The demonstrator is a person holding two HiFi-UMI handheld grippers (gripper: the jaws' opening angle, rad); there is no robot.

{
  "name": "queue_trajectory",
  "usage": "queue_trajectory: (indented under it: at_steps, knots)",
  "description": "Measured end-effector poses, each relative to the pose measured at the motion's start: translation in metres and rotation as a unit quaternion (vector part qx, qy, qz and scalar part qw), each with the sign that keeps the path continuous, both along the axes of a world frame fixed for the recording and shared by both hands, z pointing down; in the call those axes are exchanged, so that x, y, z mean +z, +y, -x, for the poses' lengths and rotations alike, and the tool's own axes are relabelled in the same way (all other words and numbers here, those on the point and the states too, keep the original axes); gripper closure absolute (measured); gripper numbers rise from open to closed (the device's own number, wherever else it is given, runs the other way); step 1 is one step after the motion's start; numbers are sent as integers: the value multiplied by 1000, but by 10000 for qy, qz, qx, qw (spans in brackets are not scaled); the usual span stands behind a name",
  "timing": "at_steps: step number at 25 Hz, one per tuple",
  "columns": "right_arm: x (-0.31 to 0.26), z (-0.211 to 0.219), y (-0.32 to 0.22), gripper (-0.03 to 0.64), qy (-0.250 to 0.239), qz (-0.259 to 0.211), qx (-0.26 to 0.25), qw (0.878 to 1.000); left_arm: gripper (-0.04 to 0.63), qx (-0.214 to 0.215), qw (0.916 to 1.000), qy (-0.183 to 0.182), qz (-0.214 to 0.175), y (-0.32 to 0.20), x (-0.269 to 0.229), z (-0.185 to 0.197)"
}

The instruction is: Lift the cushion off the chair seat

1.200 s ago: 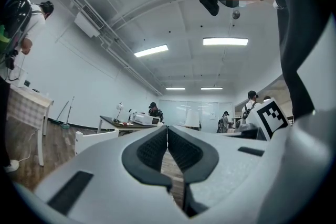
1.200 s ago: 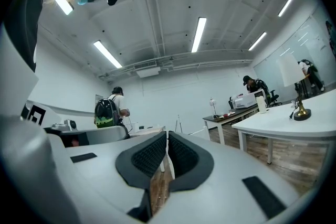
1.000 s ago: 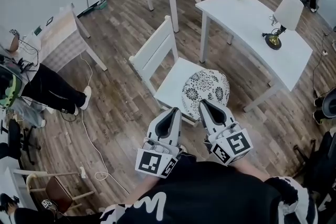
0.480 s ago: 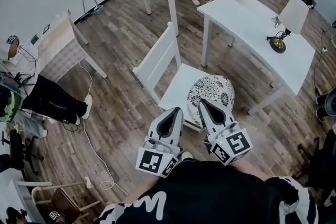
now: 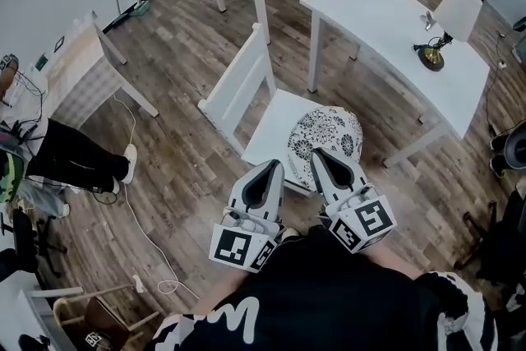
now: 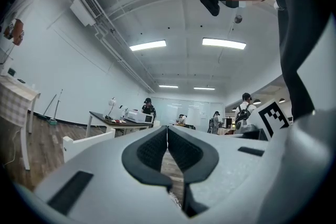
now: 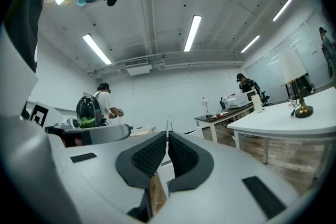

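1. We are seeing the cushion (image 5: 326, 134) partly covered: the right tongs (image 5: 319, 154) are overlapping its near edge in the head view, and we cannot tell whether they are touching.
2. The cushion is lying on the white chair (image 5: 240, 86) seat, on the side nearer the white tabletop (image 5: 386, 12).
3. Only the head view is showing the cushion and the seat. The left gripper view is catching just the chair back.
4. The left tongs (image 6: 167, 129) are sitting pressed together with nothing between them, and the right gripper view is showing the same for the right tongs.
5. We are counting one cushion, one chair, two tongs, and one lamp (image 5: 454, 11) on the white tabletop.
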State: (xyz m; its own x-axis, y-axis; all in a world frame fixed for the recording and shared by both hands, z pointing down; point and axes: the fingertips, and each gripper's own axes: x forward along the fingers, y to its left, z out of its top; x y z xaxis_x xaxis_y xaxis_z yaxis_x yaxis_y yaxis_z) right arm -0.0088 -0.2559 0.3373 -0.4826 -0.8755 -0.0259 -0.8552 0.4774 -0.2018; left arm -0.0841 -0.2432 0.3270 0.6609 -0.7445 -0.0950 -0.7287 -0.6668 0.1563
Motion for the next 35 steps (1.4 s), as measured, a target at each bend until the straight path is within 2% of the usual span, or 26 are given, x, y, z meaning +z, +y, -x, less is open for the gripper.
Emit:
queue_trajectory:
  at_steps: [6,16,25,28,35]
  knots:
    - [1,0,-2,591,30,29,74,10000,589,-2,10000,60,51,-5,2,5]
    - [35,-12,-3,591,300,388,264,9984,589,90,9992,118,377,-5,26,6]
    - [110,-16,-20,586,734,1459,-98,9865,589,96,9971,23,756,-16,57,0]
    - [136,-16,-30,503,898,1739,-350,9800,589,129,9960,-4,882,-21,69,-4]
    - [190,-26,-54,462,1319,2249,-674,9631,589,137,9953,-37,963,-37,85,-12]
